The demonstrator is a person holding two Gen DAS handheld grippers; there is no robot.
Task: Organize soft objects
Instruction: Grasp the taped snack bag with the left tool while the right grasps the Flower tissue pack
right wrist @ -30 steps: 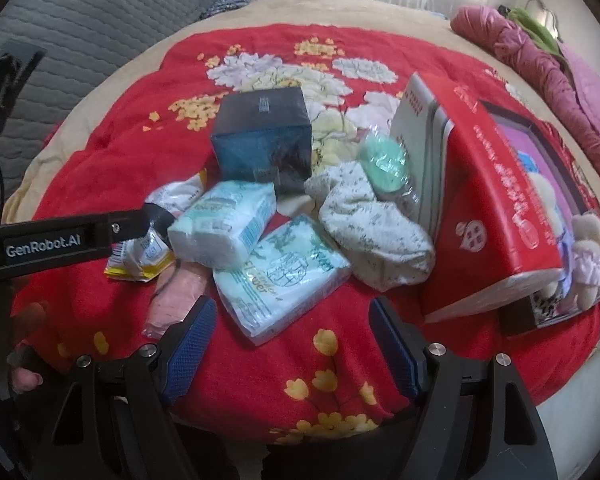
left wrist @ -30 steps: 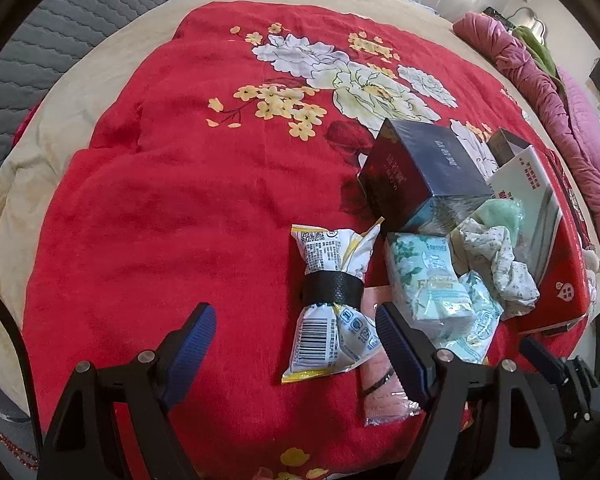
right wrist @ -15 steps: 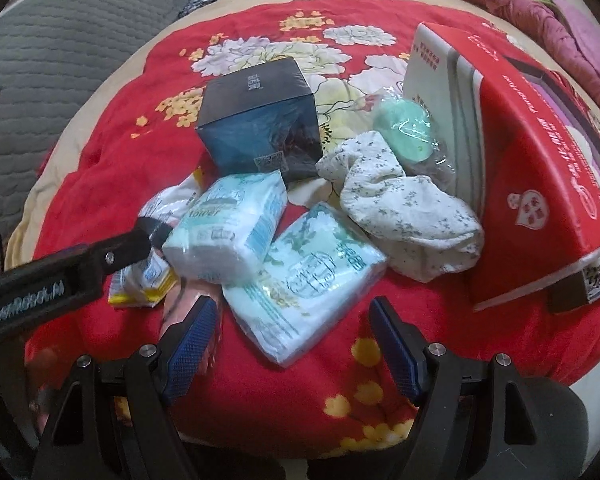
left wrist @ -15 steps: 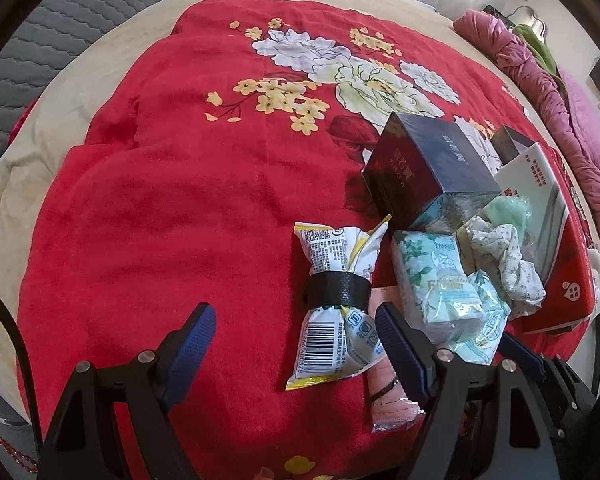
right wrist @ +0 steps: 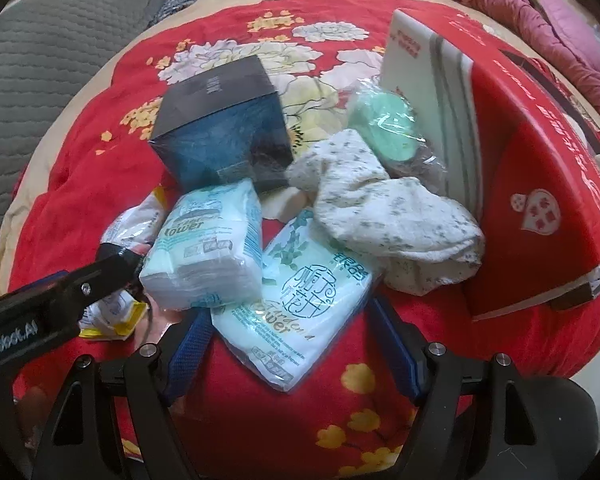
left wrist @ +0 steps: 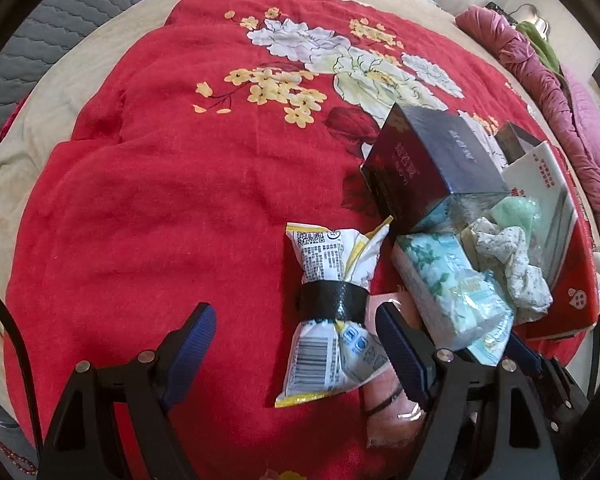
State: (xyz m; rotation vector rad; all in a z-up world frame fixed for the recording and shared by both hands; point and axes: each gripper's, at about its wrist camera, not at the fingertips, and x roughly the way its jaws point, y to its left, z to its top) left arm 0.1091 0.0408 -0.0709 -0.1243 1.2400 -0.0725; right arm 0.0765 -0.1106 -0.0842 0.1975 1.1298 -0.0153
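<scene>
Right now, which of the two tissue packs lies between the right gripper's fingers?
The flatter tissue pack with the leaf print and round emblem, under the floral cloth. The plumper tissue pack sits left of it.

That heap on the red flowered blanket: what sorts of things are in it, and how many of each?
Tissue packs: 2
Boxes: 2, a dark box and a red and white box
Snack bag with a black band: 1
Flowered white cloth: 1
Green thing in clear wrap: 1
Pink packet: 1
Total: 8
</scene>
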